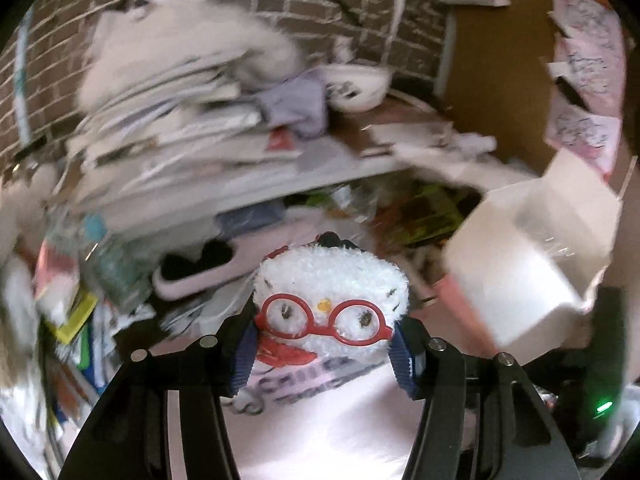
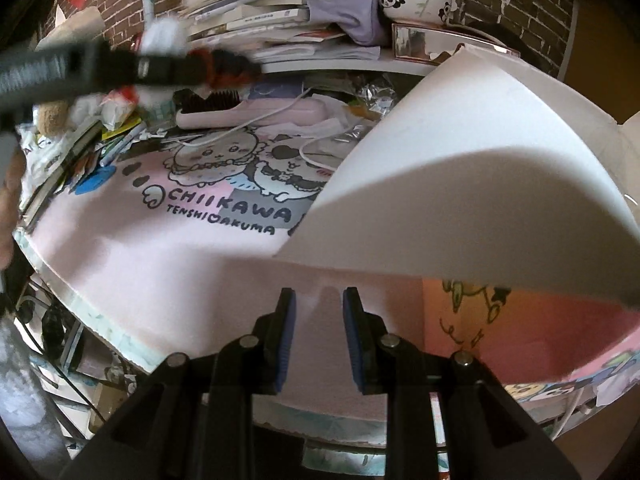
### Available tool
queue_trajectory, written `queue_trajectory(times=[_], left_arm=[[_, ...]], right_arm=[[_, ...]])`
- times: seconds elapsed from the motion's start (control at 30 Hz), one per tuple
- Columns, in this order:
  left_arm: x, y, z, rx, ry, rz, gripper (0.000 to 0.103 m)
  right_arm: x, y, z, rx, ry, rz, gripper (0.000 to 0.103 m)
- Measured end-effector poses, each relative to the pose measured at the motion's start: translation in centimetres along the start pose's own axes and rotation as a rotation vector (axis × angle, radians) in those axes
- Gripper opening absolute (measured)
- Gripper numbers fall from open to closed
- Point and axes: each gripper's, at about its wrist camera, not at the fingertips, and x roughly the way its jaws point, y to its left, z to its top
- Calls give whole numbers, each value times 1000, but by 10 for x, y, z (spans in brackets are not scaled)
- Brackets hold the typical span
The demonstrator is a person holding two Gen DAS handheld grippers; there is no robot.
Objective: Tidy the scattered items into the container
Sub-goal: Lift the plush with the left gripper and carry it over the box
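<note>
From the left wrist camera, the left gripper (image 1: 326,344) pinches a small white fluffy toy (image 1: 332,300) between its two blue pads (image 1: 245,356). The toy wears round red glasses (image 1: 324,318) and has a little yellow beak. It is held up above a pink mat (image 1: 320,420) with dark letters on it. To the right, a white box (image 1: 528,256) stands open, tilted, with its flaps up. It looks blurry. The toy is near the box but not in it. Behind, there is a messy pile of books and papers (image 1: 172,128), a purple cloth (image 1: 296,104) and a white bowl (image 1: 360,84) in front of a brick wall (image 1: 340,12). A pink hairbrush (image 1: 196,272) with black bristles lies on the mat to the left of the toy.

From the right wrist camera, the right gripper (image 2: 319,340) has its two blue pads (image 2: 286,340) a little apart, and nothing is between them. It hangs over the pink mat (image 2: 160,264), which shows cartoon animals and the words CHIIKAWA TENSHI AKUMA. The white box (image 2: 480,168) fills the right side, very close, with its bottom edge lifted off the mat. I cannot tell what holds it up. At the top left, the left gripper (image 2: 200,66) is a dark blur with a bit of white fluff (image 2: 164,36) on it. The hairbrush (image 2: 224,110) and a white cord (image 2: 320,144) lie at the far side of the mat. The bowl (image 2: 416,0) has pandas on it.
</note>
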Motion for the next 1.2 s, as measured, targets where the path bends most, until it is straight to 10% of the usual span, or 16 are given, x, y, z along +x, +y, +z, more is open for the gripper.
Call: queue_trajectory(times=[0.67,1.2], left_arm=[[14,-134,58,350,94,-166,52],[26,-202,83,447,138,-240,52]], right_arm=[[3,-2,-7,13,-6,32,21],[2,-4,-6,23,-28,70,21]])
